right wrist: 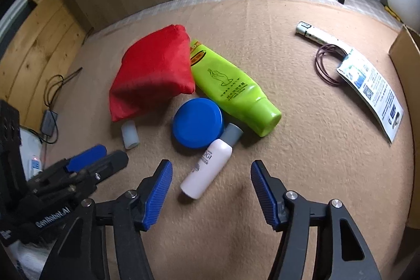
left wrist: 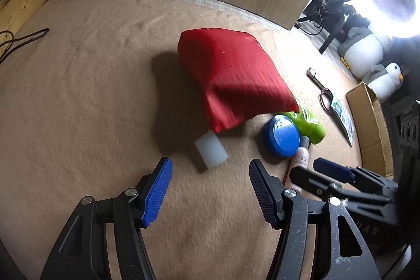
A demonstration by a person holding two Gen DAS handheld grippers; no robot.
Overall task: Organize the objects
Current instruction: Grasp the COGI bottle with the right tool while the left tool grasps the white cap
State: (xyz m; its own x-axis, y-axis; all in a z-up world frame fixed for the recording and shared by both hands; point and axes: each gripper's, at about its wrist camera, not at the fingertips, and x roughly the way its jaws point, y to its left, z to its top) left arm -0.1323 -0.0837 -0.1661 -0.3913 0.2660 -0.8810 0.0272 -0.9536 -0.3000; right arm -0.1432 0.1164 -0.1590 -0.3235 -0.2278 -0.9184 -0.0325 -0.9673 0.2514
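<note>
Two grippers are held low over a tan felt-covered table, both pointed steeply down at a small cluster of toiletries. The right gripper is seen with its blue pads apart and nothing pressed between them; the left gripper likewise stands open and empty. The pink-white bottle lies on its side directly ahead of the right jaws, its base partly between the two pads and its grey cap pointing away toward the blue round tin, which it touches or nearly touches. Its long axis is tilted up and to the right in the right wrist view, so it runs roughly along the gripper's pointing line rather than across the gap; a grip across its narrow body appears to be what the next move calls for, and the right hand is judged the nearer one for it. Ahead of the left jaws, a little farther off, the small translucent white cylinder lies on its side at the lower corner of the red pouch, touching or just beside it. The lime-green bottle lies diagonally behind the tin, its upper end tucked against the pouch. Off to the right, well apart, a printed leaflet and a cardboard box are seen.
</note>
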